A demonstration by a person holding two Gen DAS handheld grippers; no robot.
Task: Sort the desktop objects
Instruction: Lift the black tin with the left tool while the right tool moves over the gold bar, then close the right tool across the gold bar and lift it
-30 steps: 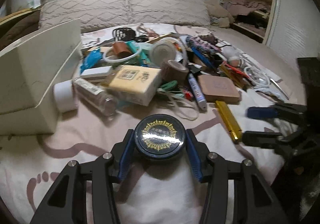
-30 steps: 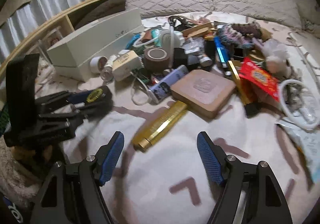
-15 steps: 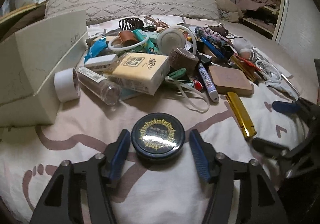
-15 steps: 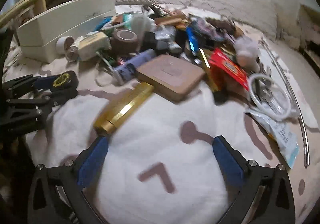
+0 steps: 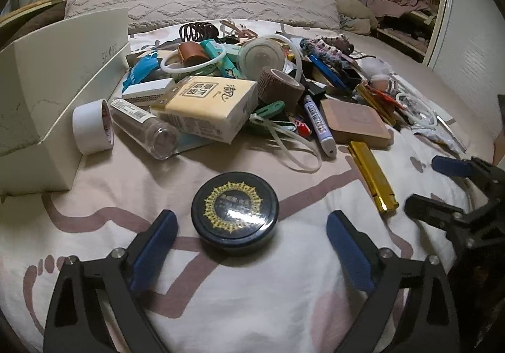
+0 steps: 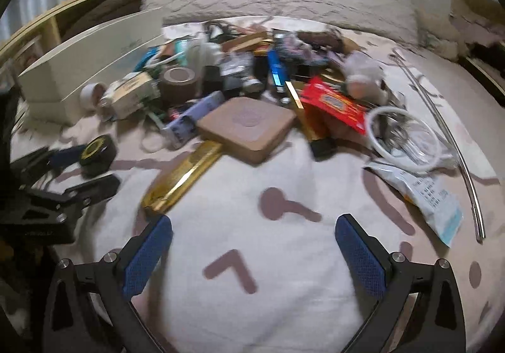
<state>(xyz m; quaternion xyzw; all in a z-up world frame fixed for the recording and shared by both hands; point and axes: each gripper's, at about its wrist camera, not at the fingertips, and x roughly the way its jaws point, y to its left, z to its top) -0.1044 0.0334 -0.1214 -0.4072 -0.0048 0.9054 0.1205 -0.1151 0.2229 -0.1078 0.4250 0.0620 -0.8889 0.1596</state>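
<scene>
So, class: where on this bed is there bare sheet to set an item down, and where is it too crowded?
Bare sheet lies in front of the right gripper, bordered by the gold bar and the white packet. A smaller patch lies between the round tin and the white box. The pile behind is crowded.

A round black tin [image 5: 235,210] with a gold sun pattern on its lid lies flat on the bed, lid up. Behind it sits a messy pile [image 5: 252,94] of small things. A shiny gold bar [image 5: 372,176] lies near the tin.
</scene>
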